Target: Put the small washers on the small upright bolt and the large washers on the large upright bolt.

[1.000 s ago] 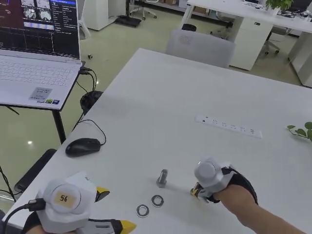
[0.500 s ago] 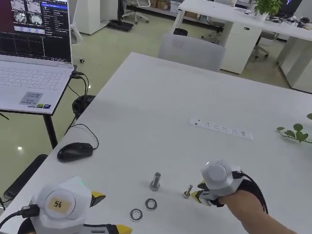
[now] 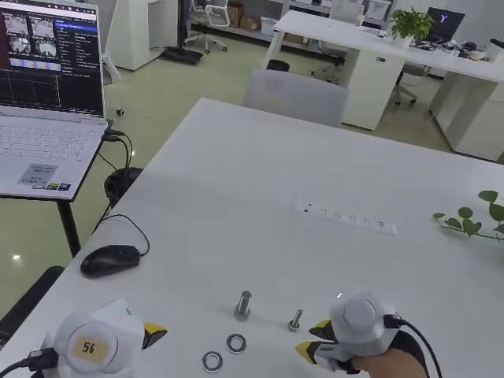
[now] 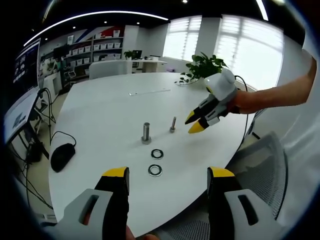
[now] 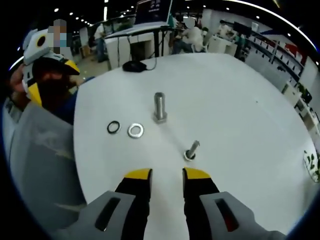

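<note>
The large upright bolt (image 3: 242, 305) stands on the white table (image 3: 260, 189), and the small upright bolt (image 3: 295, 320) stands near it, on the right gripper's side. On the person's side of the large bolt, the first washer (image 3: 235, 342) lies flat. The second washer (image 3: 212, 361) is just beside it, not touching. The right gripper (image 5: 166, 176) hovers just short of the small bolt, its jaws a little apart with nothing between them. The left gripper (image 4: 168, 175) hangs well back from the large bolt, beyond the washers, its jaws spread wide and empty.
</note>
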Action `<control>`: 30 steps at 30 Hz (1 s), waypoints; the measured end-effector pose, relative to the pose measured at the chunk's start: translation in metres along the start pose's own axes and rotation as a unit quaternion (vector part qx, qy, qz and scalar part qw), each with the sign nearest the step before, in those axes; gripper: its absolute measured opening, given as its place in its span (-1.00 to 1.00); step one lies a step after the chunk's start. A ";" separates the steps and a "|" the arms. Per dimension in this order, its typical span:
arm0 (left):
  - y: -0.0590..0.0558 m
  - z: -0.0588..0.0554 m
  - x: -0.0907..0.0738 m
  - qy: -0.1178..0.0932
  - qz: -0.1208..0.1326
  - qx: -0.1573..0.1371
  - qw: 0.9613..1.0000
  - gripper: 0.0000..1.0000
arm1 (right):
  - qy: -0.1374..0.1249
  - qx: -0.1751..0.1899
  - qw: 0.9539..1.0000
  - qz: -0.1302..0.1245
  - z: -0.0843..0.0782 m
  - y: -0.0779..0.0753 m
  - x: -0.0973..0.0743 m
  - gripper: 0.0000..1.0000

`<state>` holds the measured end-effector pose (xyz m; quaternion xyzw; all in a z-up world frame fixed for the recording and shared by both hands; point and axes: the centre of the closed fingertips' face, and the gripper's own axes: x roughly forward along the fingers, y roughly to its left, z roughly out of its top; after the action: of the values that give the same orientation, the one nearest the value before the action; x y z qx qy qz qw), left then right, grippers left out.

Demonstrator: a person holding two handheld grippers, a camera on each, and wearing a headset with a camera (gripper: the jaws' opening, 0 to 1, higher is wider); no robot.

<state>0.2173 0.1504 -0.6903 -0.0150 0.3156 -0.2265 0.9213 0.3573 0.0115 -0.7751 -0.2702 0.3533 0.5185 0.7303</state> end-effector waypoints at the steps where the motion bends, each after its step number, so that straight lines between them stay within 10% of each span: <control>1: 0.000 0.000 0.000 0.000 0.000 0.001 1.000 0.25 | 0.000 -0.001 1.000 0.002 0.001 0.003 0.001 -0.49; 16: 0.001 0.009 -0.001 -0.013 0.006 -0.004 1.000 0.24 | -0.012 -0.025 0.998 0.059 0.031 0.047 0.035 -0.45; 30: 0.001 0.012 0.002 -0.016 0.006 -0.008 1.000 0.24 | 0.008 -0.065 0.995 0.081 0.049 0.054 0.063 -0.38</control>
<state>0.2262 0.1486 -0.6821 -0.0244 0.3024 -0.2179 0.9276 0.3316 0.1017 -0.7972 -0.2913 0.3451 0.5959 0.6640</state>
